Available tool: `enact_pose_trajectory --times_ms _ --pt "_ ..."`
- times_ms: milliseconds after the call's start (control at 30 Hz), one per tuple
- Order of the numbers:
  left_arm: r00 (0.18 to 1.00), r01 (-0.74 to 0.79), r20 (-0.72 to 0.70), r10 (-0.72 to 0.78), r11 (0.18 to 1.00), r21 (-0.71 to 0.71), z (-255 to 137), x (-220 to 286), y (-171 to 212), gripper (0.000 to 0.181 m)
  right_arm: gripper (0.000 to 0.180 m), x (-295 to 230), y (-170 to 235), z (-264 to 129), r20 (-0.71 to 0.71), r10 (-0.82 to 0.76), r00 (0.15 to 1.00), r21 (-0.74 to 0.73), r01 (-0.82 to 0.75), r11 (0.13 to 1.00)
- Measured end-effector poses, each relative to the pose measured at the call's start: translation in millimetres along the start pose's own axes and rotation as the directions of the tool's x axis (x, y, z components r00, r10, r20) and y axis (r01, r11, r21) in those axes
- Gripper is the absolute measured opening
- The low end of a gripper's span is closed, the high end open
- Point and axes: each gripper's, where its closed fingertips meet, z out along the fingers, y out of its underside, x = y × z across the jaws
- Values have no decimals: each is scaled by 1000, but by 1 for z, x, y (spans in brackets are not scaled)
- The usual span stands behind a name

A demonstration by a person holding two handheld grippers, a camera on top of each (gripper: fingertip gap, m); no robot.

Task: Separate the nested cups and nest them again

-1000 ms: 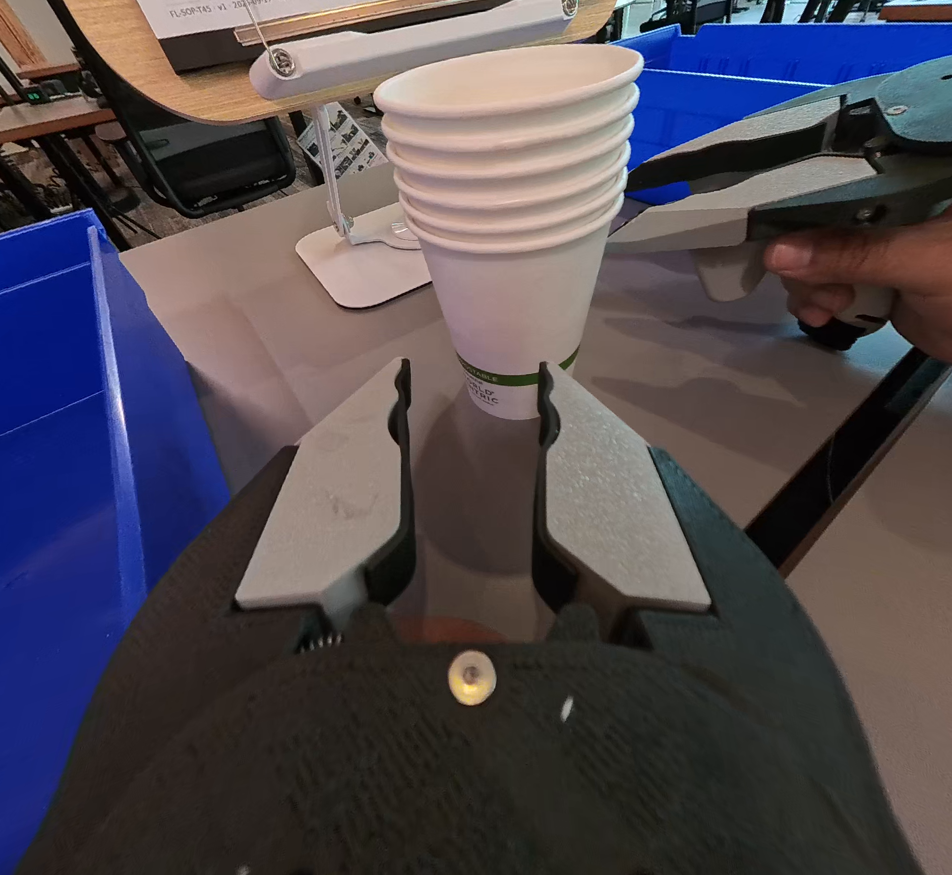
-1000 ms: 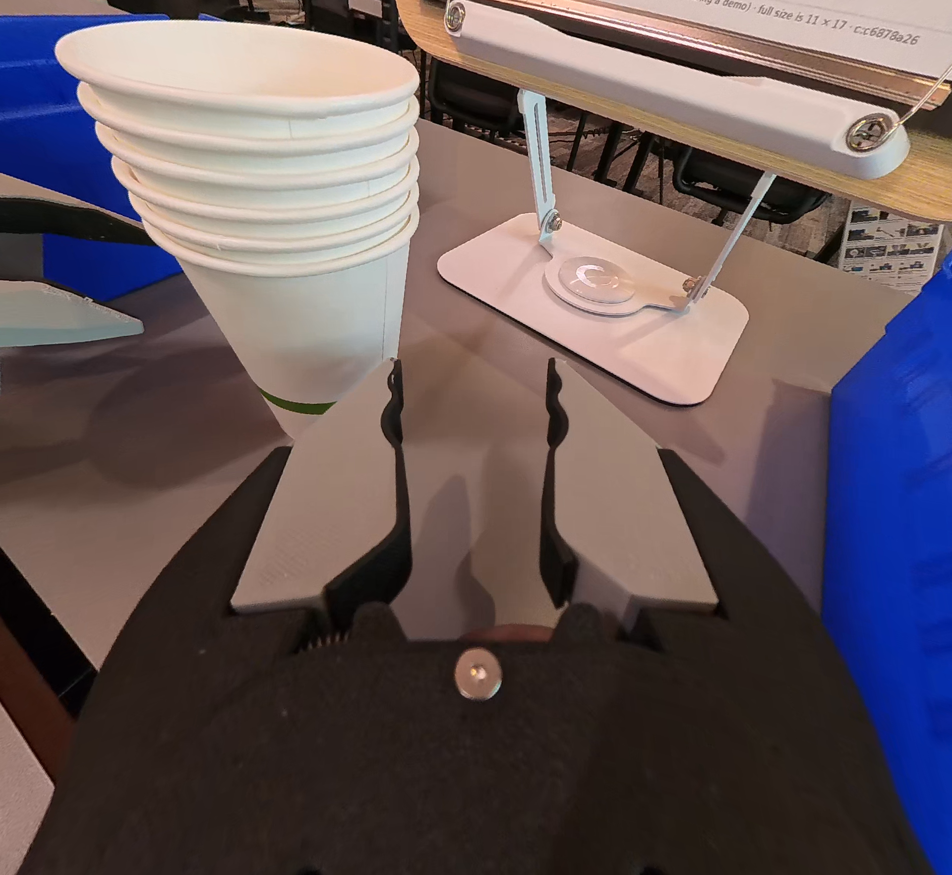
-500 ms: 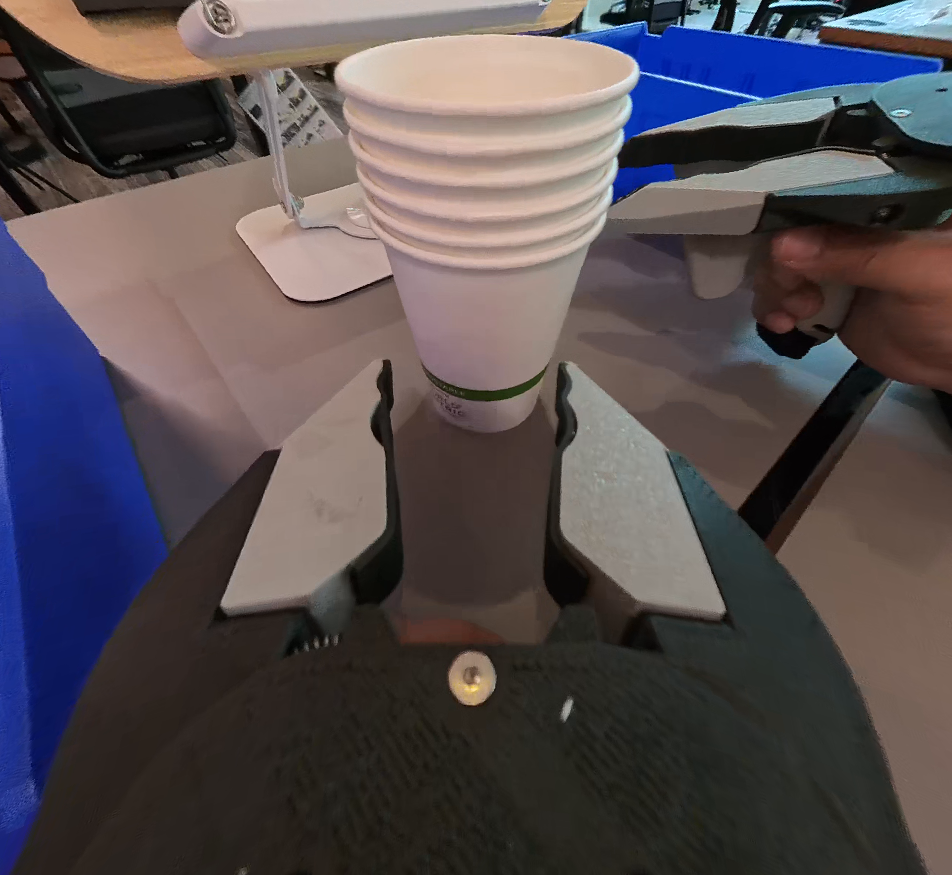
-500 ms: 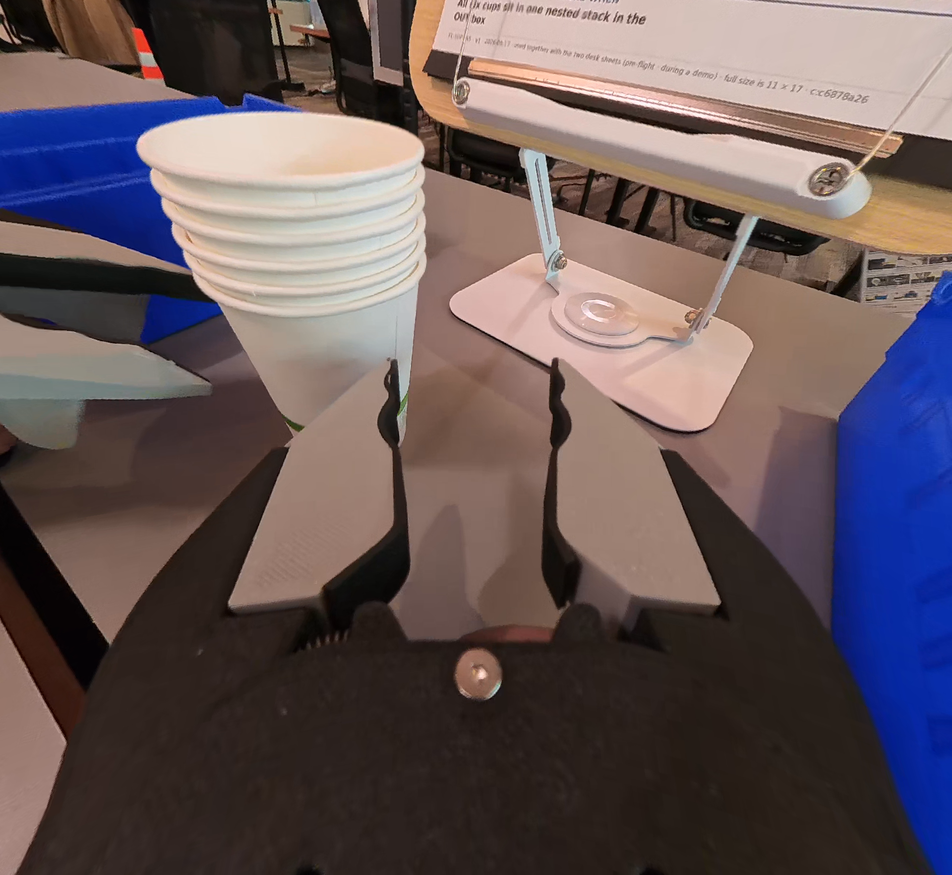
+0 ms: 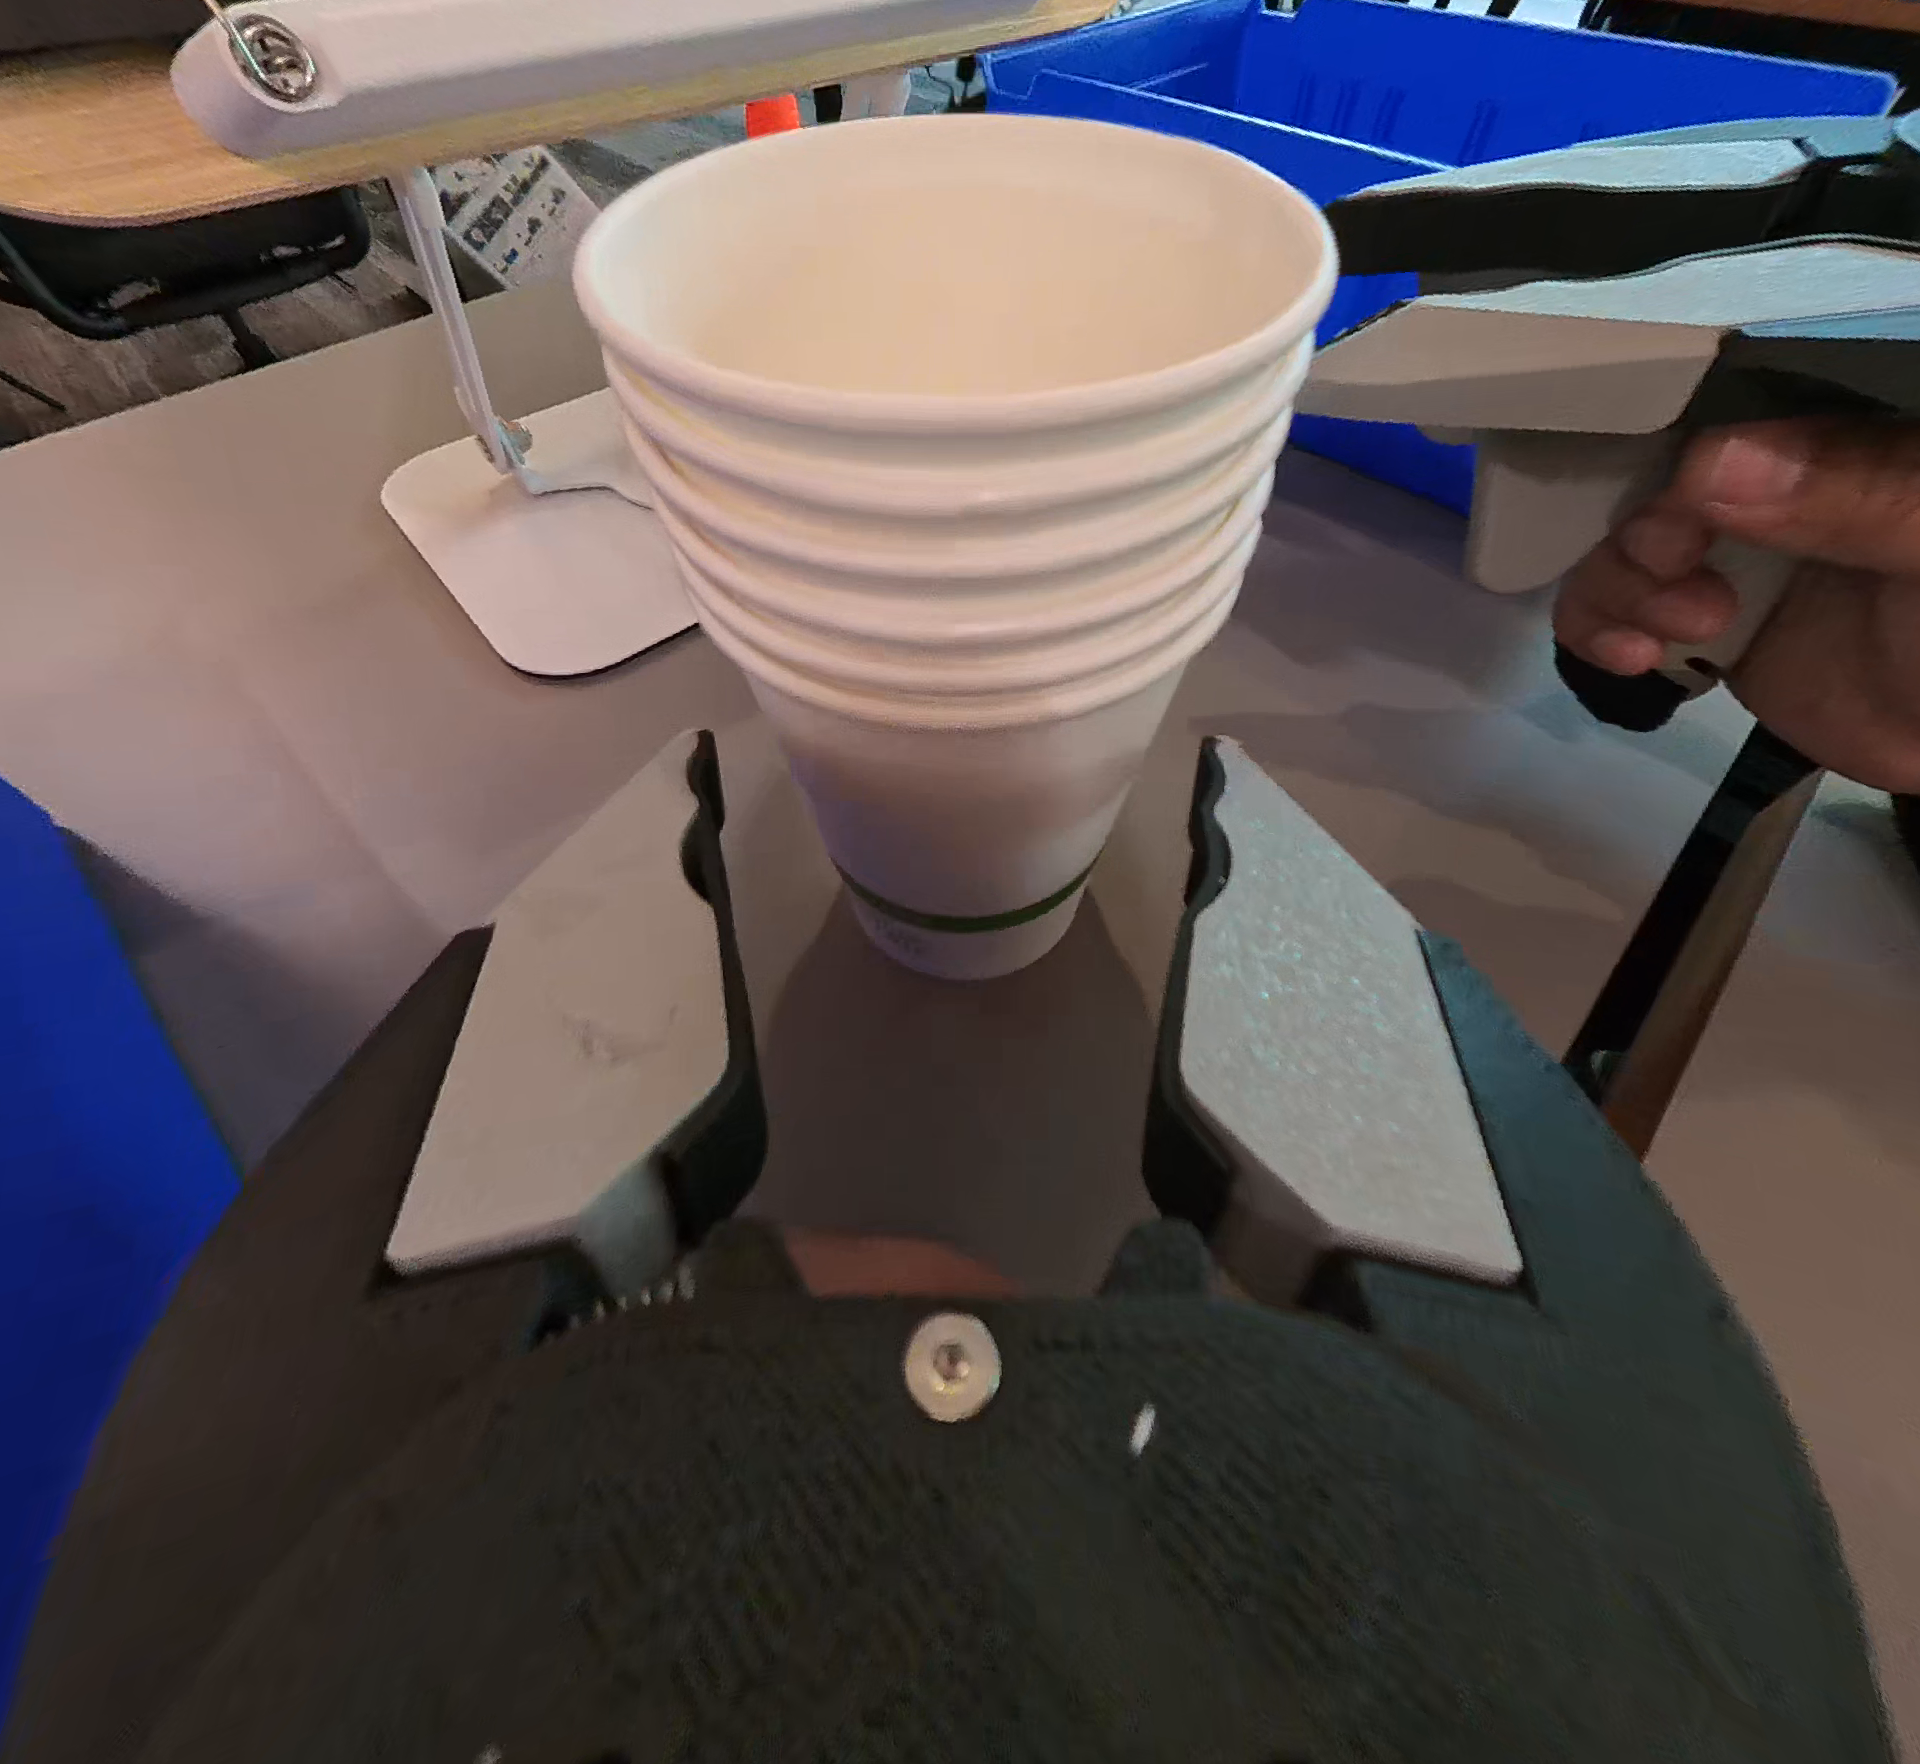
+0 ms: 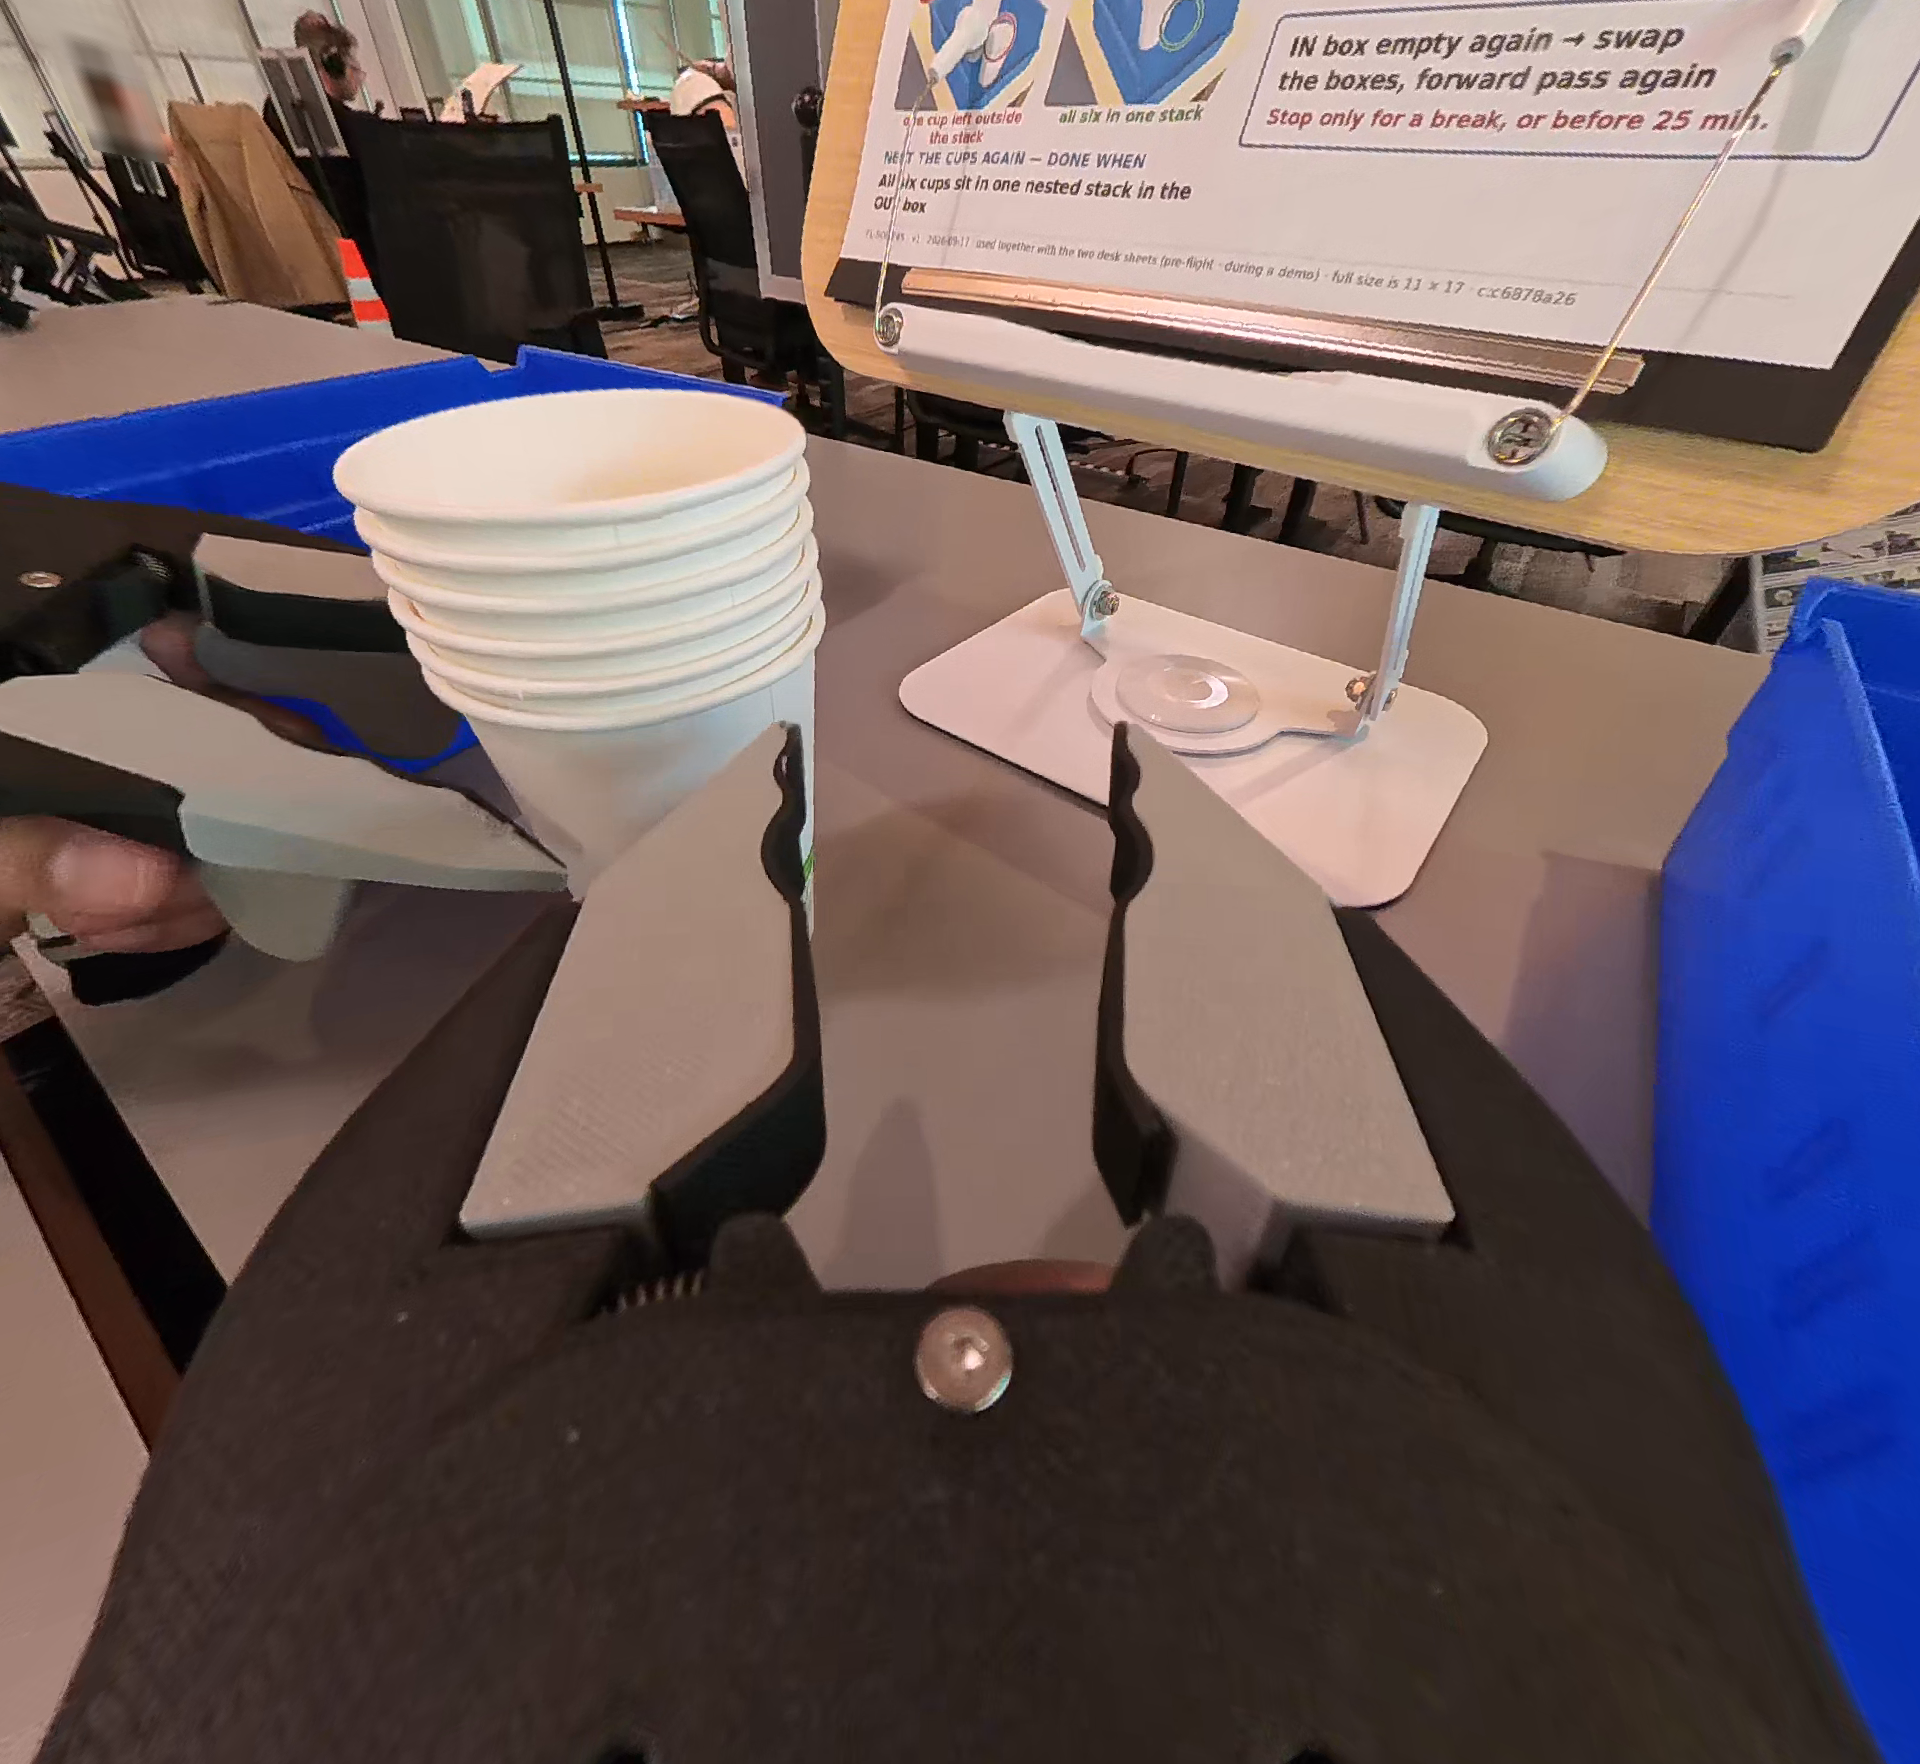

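A stack of several nested white paper cups (image 5: 956,488) with a green band near the base stands upright on the grey table (image 5: 260,727). My left gripper (image 5: 956,769) is open. Its fingers straddle the lower part of the stack with a gap on each side. My right gripper (image 6: 951,758) is open and empty, to the right of the stack (image 6: 592,561) and a little back from it. In the left wrist view the right gripper (image 5: 1351,301) reaches in from the right at rim height. In the right wrist view the left gripper (image 6: 468,758) shows around the stack.
A document stand with a white base (image 6: 1195,727) holds a printed sheet behind the cups. One blue bin (image 6: 1808,987) stands to the right and another (image 5: 83,1091) to the left. A dark gap between tables (image 5: 1683,935) runs at the right. Chairs and people are in the background.
My left gripper moved forward, opened wider and now has the stack's lower part between its fingers. My right gripper drew back from the stack and rose. The stack has not moved.
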Motion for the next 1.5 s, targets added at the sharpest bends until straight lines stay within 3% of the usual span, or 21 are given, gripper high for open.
enact_pose_trajectory --times_ms 367,600,967,1200,1367,1500 --pt "999 40 -7 -41 999 -18 25 8 -2 103 55 2 -6 -2 2 15 1000 21 -15 1000" --pt "999 28 43 -27 999 -21 32 5 2 97 55 1 -7 -2 5 19 1000 23 -19 1000" --pt "967 190 -174 -184 982 18 27 10 -5 97 54 1 -2 0 2 7 1000 5 -7 1000" --pt "976 83 -205 -78 996 18 28 18 -4 91 54 -2 -4 -1 14 0 1000 13 0 1000" --pt "977 3 -213 4 999 33 23 24 -3 90 47 -22 -7 -2 141 1 990 30 -5 1000" --pt "968 13 -250 -9 1000 16 16 29 0 89 46 -26 -9 -3 164 -21 986 44 14 999"
